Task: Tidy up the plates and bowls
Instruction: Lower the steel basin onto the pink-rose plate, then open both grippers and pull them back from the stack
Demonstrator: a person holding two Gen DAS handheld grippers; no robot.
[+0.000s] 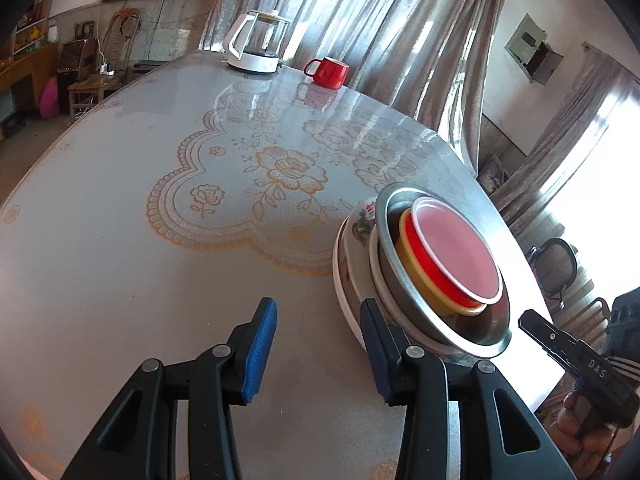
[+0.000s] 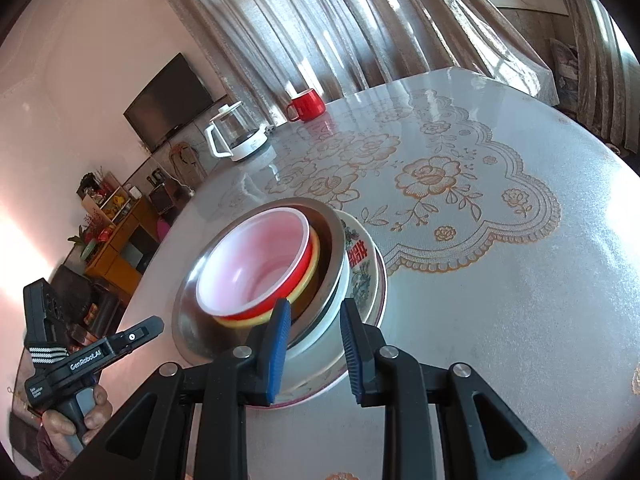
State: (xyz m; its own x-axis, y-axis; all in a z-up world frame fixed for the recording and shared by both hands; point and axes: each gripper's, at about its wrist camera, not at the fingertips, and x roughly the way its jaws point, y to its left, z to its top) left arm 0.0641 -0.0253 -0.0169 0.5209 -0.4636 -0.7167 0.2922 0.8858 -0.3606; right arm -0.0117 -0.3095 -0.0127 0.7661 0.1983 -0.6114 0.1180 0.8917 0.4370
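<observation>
- A nested stack of dishes is seen on the counter (image 1: 120, 260), close to its near edge
- At the bottom lies a floral plate (image 2: 362, 276) with red characters; on it a white bowl (image 2: 340, 300), then a steel bowl (image 2: 188, 312), then a yellow bowl (image 2: 316, 256), and on top a red bowl (image 2: 260, 264) with a pale pink inside
- The left tool (image 1: 318, 354) is held over bare counter just left of the stack, its jaws parted a little with nothing between them; its right blue pad (image 1: 374, 354) stands beside the plate's rim, though contact cannot be told
- The right tool (image 2: 314, 346) is set at the near side of the stack with its jaws narrowly parted; the rims of the white bowl and plate are seen in the gap, and the pads are not seen pressing on them
- Each tool is held by a hand (image 2: 80, 416) at the handle
- A red mug (image 1: 328, 72) and a glass kettle (image 1: 258, 42) on a white base stand at the far edge of the counter, well apart from the stack
- Curtains (image 1: 360, 20) hang behind the counter
</observation>
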